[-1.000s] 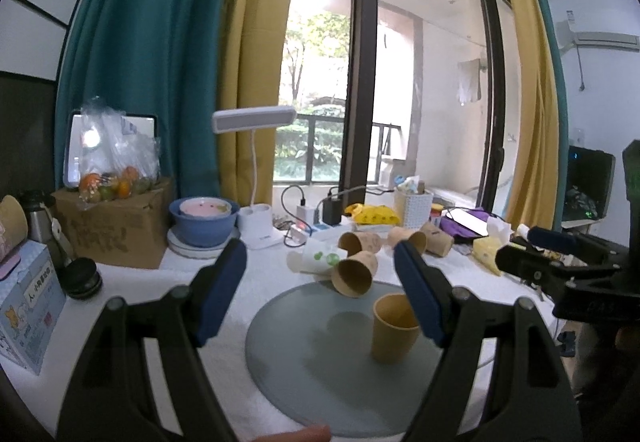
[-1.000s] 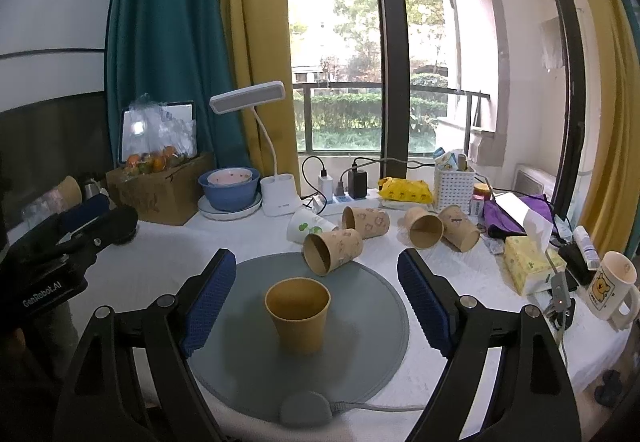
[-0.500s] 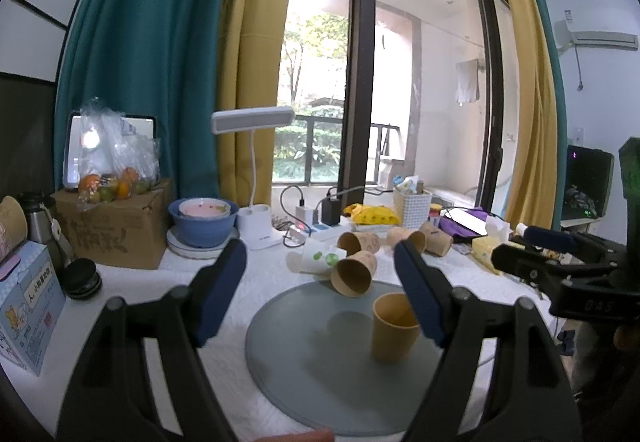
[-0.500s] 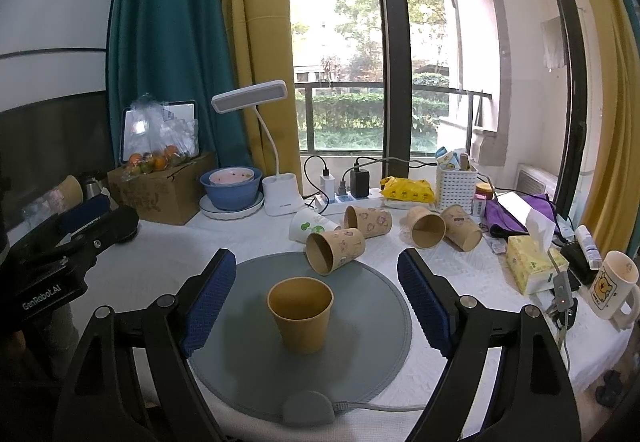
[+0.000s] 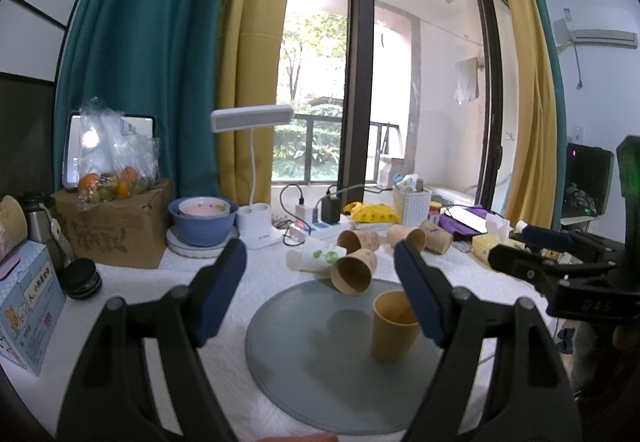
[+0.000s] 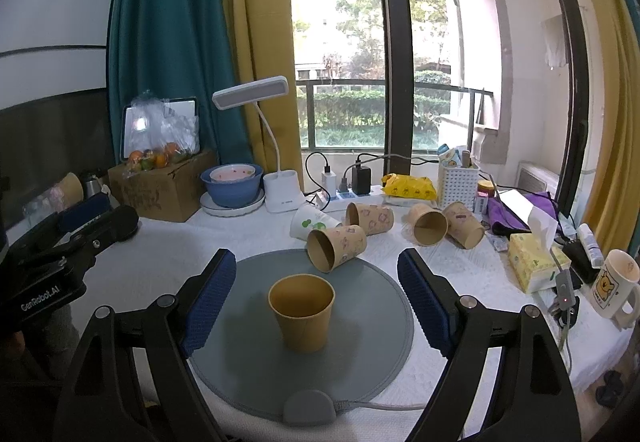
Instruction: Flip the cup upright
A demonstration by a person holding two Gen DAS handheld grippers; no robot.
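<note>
A plain tan paper cup (image 6: 301,315) stands upright on the round grey mat (image 6: 248,362); it also shows in the left wrist view (image 5: 390,328), on the mat (image 5: 312,354). My right gripper (image 6: 316,302) is open and empty, its blue pads on either side of the cup and a little nearer me. My left gripper (image 5: 320,294) is open and empty, above the mat; its right pad overlaps the cup in view. Several patterned cups lie on their sides behind the mat, the nearest one (image 6: 336,247) at the mat's far edge.
A white cup (image 6: 310,223) lies on its side with the others. A blue bowl (image 6: 232,184), a desk lamp (image 6: 280,190), a power strip (image 6: 352,194) and a cardboard box (image 6: 160,190) stand at the back. A tissue pack (image 6: 536,262) and a mug (image 6: 612,288) are at the right.
Both grippers have drawn back very slightly; the cup stands where it was. Nothing was taken hold of or let go.
</note>
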